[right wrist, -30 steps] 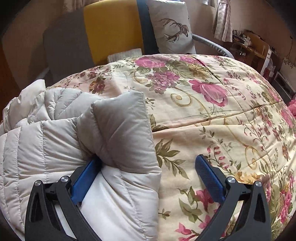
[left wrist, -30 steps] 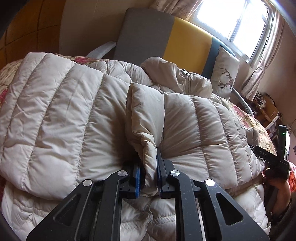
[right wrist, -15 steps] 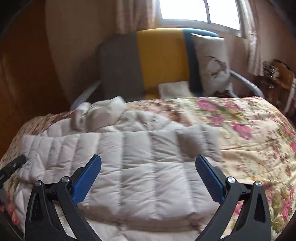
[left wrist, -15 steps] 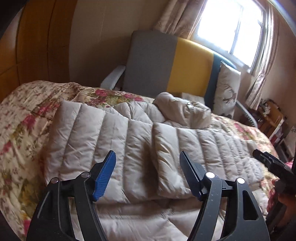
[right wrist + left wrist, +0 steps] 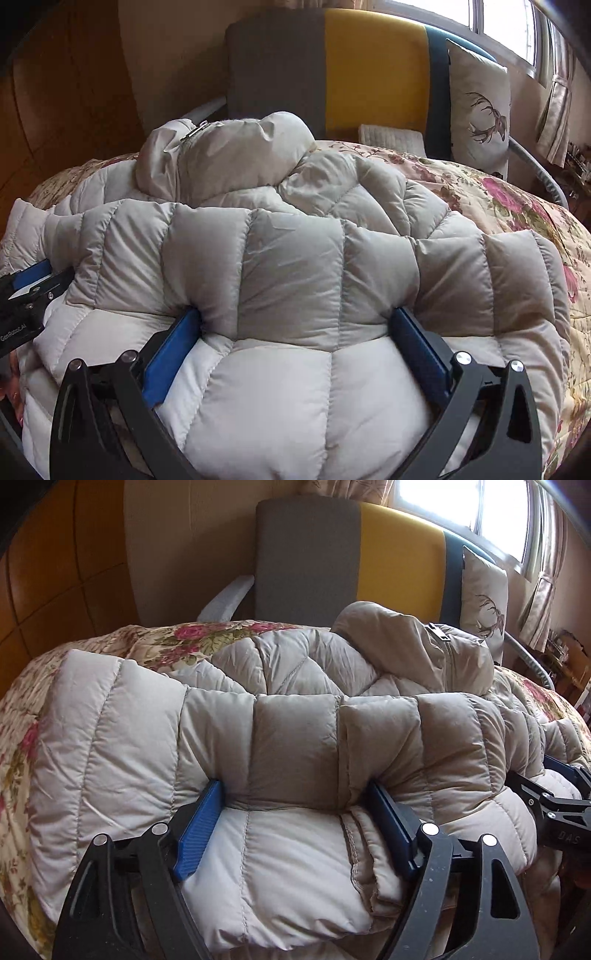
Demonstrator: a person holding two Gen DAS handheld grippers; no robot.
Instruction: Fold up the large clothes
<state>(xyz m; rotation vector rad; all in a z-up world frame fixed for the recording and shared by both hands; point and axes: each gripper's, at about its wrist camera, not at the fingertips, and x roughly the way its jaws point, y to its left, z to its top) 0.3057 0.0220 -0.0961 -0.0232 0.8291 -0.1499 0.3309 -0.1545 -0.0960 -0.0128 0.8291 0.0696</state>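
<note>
Sofa (image 5: 354, 557) behind jacket (image 5: 295, 746) (deer cushion (image 5: 480, 110) beside), floral bedspread (image 5: 517, 199)

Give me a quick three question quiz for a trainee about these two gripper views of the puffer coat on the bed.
1. True or false: both grippers are shut tight on the beige puffer coat.
2. What does the coat lie on? A) wooden floor B) floral bedspread C) glass table
3. Fill in: the cushion by the window shows a ____.

Key: 1 false, the left gripper and right gripper are open; 2 B; 3 deer.
</note>
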